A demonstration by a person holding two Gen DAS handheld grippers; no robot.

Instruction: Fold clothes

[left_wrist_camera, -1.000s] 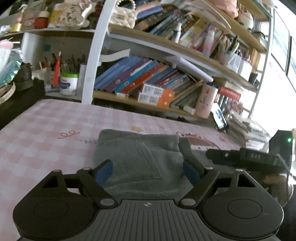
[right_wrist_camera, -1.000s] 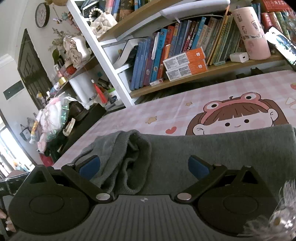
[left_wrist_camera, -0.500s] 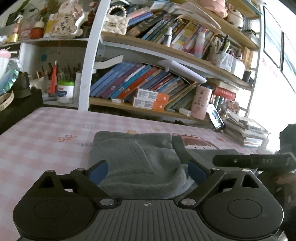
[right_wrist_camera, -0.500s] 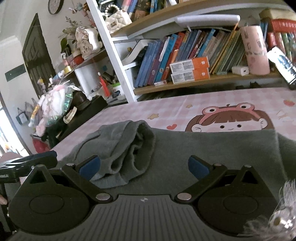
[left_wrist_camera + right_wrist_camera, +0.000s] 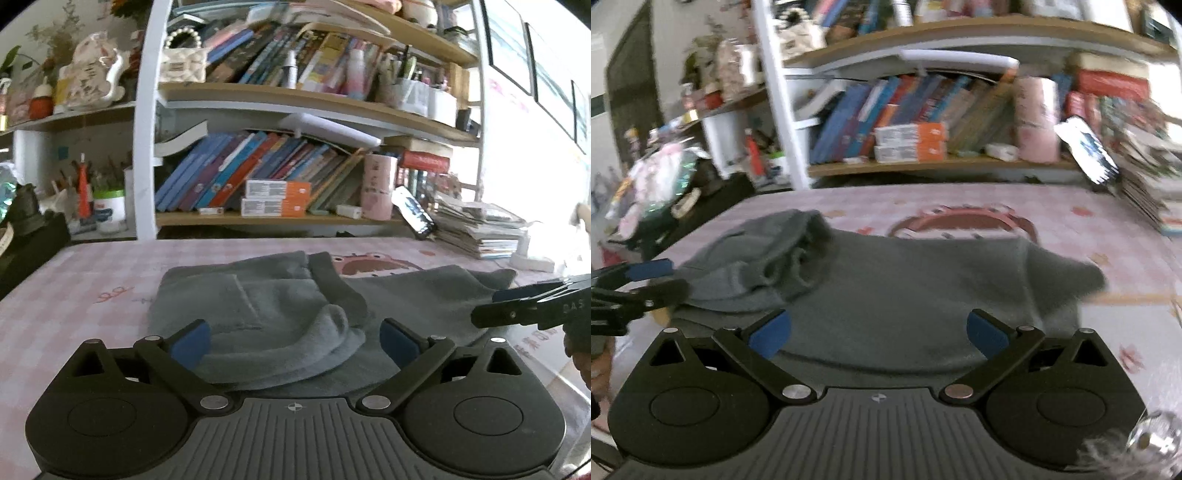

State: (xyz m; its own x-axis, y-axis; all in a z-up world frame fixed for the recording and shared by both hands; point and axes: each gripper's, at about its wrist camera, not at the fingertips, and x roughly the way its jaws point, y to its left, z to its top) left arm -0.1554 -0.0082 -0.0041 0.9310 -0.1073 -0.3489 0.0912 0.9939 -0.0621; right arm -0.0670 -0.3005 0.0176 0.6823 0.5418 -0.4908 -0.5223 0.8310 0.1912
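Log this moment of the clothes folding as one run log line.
step: folding | left gripper: open, jaws just opening, holding nothing | right gripper: open, holding nothing | grey garment: partly folded on pink checked cloth

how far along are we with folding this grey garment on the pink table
One end of the grey garment is already folded over onto itself. Nothing is in hand: the left gripper, whose jaws have just been opening, and the right gripper both stand open over the cloth. The wide flat part remains unfolded.
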